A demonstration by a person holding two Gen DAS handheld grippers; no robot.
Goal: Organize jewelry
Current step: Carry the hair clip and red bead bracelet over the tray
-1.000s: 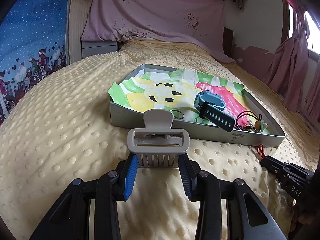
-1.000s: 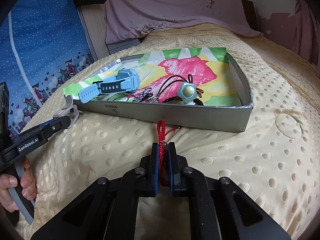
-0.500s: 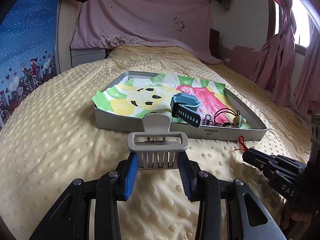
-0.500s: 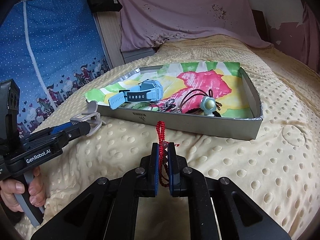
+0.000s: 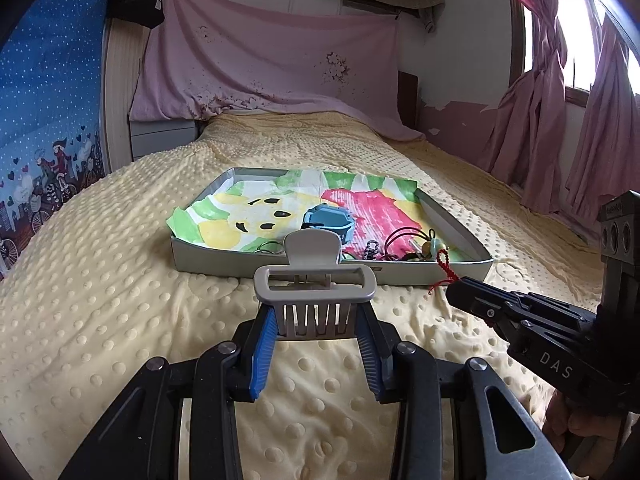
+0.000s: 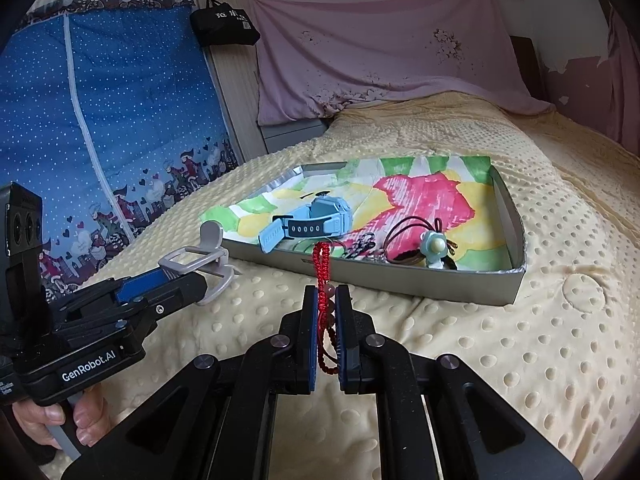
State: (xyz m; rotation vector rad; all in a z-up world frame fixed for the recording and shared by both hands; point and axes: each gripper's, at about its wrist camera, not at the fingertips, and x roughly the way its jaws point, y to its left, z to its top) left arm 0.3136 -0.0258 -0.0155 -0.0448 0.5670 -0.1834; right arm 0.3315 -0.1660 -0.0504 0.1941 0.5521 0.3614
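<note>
Both grippers have lifted off the bed (image 5: pixel 100 280) since 1 second ago, and the tray (image 6: pixel 400 276) now sits lower and farther ahead. On the left, the left gripper (image 5: pixel 316 334) pinches the grey hair claw (image 5: pixel 314 280) between its 2 blue pads, short of the tray's near-left edge. On the right, the right gripper (image 6: pixel 325 312) clamps the red cord bracelet (image 6: pixel 322 264) in front of the tray's near edge. Open blanket lies on all sides of the tray.
</note>
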